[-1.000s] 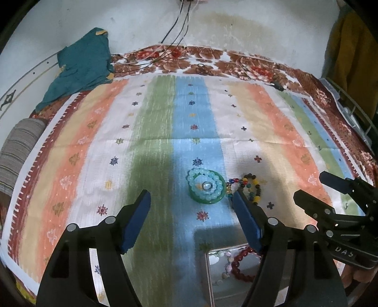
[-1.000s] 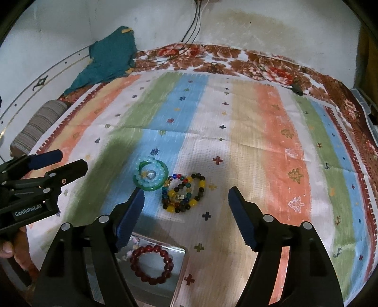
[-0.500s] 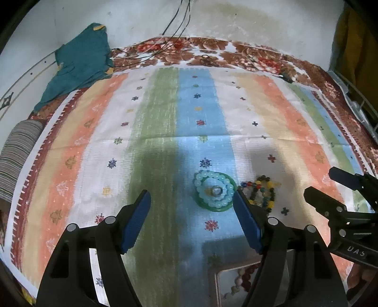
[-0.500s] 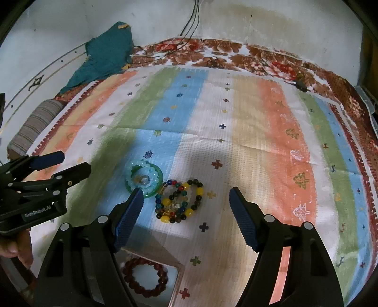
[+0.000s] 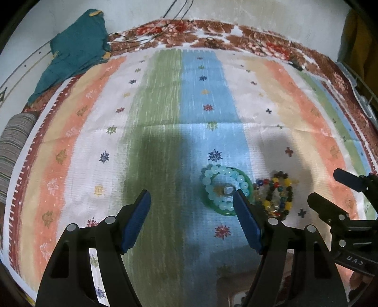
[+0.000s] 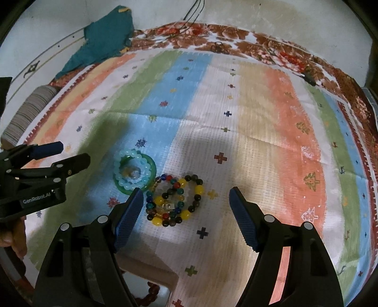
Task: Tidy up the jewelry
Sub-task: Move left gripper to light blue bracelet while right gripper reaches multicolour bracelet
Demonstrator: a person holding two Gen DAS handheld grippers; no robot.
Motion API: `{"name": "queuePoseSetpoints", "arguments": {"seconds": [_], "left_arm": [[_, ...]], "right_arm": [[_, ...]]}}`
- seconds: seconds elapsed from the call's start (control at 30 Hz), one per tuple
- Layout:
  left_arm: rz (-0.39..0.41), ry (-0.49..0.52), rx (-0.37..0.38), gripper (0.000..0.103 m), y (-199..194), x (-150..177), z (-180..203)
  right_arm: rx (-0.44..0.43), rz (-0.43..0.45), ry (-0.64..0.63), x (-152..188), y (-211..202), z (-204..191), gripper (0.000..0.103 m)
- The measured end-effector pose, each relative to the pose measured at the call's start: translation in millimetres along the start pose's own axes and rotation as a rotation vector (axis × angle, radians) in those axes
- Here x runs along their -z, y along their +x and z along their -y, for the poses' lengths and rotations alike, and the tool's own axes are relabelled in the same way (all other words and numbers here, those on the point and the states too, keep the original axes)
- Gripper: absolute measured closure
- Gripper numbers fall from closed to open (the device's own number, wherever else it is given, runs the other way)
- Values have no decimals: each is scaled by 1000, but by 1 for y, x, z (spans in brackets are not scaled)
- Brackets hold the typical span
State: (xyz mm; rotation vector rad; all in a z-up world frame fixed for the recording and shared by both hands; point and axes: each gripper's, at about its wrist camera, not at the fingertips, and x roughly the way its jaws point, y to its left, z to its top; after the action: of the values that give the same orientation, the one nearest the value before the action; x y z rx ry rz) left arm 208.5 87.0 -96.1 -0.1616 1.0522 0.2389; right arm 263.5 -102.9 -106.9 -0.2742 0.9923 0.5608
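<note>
Your left gripper (image 5: 191, 210) hangs over the striped cloth (image 5: 165, 118) with its jaws spread wide and nothing between them; its right blue pad (image 5: 246, 224) covers the near edge of the green bangle (image 5: 248, 181), which sits at about one o'clock from the jaw gap; whether pad and bangle touch, you cannot tell from here. Your right gripper (image 6: 186, 212) is likewise released, jaws wide and empty; the pile of multicoloured bead bracelets (image 6: 176, 200) lies on the cloth in the gap, close to the left blue pad (image 6: 128, 218) and not pressed by it.

Nearest to you, at six o'clock in the right wrist view, a box (image 6: 151, 271) shows at the bottom edge with a dark red bead bracelet (image 6: 151, 292) inside, mostly hidden by the gripper's arm.

Further out, the pale aqua bead bracelet (image 5: 221, 184) rests on top of the green bangle, with a small clear piece (image 5: 228, 190) in their middle; this stack sits just beside the multicoloured pile, at its ten o'clock in the right wrist view; each gripper shows at the edge of the other's view.

Far off, at eleven o'clock, a teal garment (image 5: 75, 49) lies at the cloth's corner; a striped roll (image 5: 14, 144) rests at nine o'clock; dark cables (image 6: 193, 14) hang down the wall at twelve.
</note>
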Motion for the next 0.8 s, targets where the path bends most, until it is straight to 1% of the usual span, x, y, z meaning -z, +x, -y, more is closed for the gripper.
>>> {"name": "queuePoseSetpoints", "arguments": {"seconds": [0.13,0.33,0.4,0.67,0.8], "left_arm": [[-11,13,-3,31,8,-3,-1],[-37,33,2,31,21,-5,2],[-44,41,2,31,24,-6,4],[-72,29,15,31,41,-12,1],[-88,26,21,31,50,-13,-1]], "right_arm": [[-3,-22,3,-2,10,2,28],[-14,-26,-1,-6,21,2,28],[-20,-40,-5,-6,27,2,28],[-53,-79,-10,-7,43,-1,28],[-52,-96,-4,-8,50,1,28]]}}
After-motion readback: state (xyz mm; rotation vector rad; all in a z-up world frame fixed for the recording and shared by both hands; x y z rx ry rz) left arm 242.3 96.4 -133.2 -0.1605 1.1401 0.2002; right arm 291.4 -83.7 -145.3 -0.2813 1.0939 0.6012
